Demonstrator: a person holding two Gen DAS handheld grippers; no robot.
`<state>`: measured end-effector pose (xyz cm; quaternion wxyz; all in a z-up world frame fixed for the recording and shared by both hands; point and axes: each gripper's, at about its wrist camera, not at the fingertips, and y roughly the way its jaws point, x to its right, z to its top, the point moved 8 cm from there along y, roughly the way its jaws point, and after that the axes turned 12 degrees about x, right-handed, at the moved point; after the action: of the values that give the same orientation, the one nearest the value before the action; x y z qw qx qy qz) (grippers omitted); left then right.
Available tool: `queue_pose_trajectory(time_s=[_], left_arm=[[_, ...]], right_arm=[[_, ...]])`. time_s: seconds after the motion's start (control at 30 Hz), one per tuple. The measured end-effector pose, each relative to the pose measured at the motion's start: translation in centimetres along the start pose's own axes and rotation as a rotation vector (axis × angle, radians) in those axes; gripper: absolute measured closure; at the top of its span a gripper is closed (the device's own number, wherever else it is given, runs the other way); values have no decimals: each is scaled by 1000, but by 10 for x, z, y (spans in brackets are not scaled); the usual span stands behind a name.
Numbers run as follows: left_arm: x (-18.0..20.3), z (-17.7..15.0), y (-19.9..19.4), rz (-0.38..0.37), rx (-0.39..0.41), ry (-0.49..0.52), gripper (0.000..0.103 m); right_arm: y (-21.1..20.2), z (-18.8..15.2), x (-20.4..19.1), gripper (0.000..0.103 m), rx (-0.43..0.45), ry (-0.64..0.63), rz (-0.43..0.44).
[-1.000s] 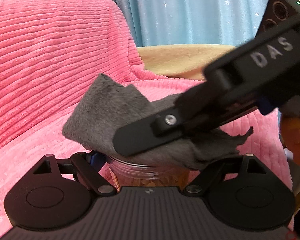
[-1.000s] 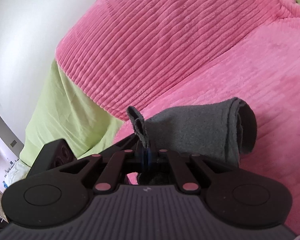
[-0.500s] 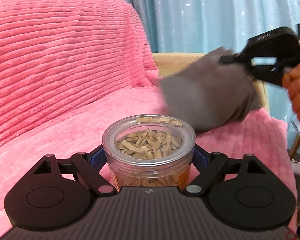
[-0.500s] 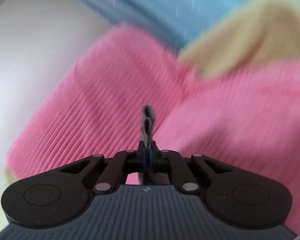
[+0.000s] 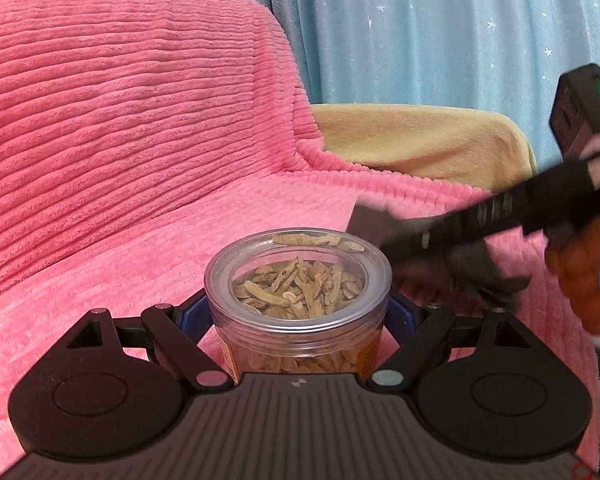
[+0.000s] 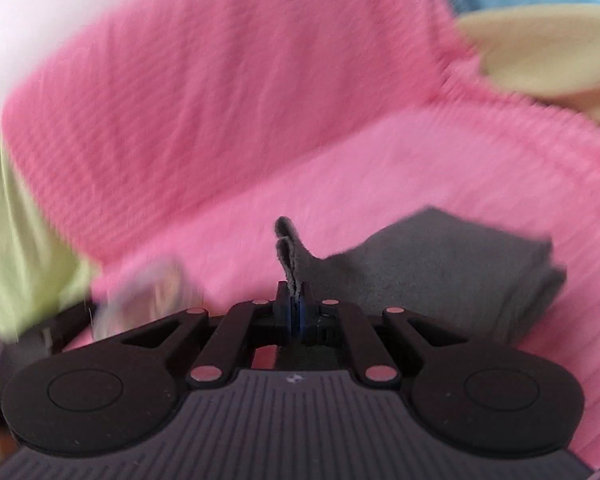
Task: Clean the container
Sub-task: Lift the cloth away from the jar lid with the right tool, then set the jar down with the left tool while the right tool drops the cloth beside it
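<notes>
Judging from how things lie now, the wiping is underway but I cannot say it is finished. The left gripper (image 5: 298, 312) is clenched on the container (image 5: 298, 300), a clear round jar w/ dried light-brown slices inside, held just above the pink blanket (image 5: 140, 140). Its clear lid is on; the top looks clean, but smears are too small to tell. The right gripper (image 6: 294, 308) is pinched tight on a corner of the grey cloth (image 6: 440, 268), and the rest of the cloth lies folded on the blanket. In the left wrist view this cloth (image 5: 452, 264) is just beside the jar, on its right side, not on the lid. The right view is blurred, so exact contact w/ the jar wall I cannot tell.

What seems left: prob. the side wall, and approx. the lower part hidden behind the gripper body.

Count: 1 container, 1 cloth, 2 grippers, 1 pink blanket, 1 yellow cover (image 5: 420, 140), 1 blue curtain (image 5: 420, 28) w/ small stars. One hand (image 5: 580, 276) is visible at the right edge.
</notes>
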<state>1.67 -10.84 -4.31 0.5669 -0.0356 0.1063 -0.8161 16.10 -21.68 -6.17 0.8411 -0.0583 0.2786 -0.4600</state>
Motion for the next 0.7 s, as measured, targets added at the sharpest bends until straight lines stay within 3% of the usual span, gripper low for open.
queue_pose_trajectory(time_s=[0.07,0.4,0.7], left_arm=[[2,0,-2,0,0,3,18],[6,0,-8,14,-4,9,17],[8,-2,-11,39,-62,15,8]], right_arm=[[4,-10,-1,100,-45,-61,-25],[-4,-19,-15,99,-84,-352,-116],[-19,-9,-27,96,-55,-461,-166]])
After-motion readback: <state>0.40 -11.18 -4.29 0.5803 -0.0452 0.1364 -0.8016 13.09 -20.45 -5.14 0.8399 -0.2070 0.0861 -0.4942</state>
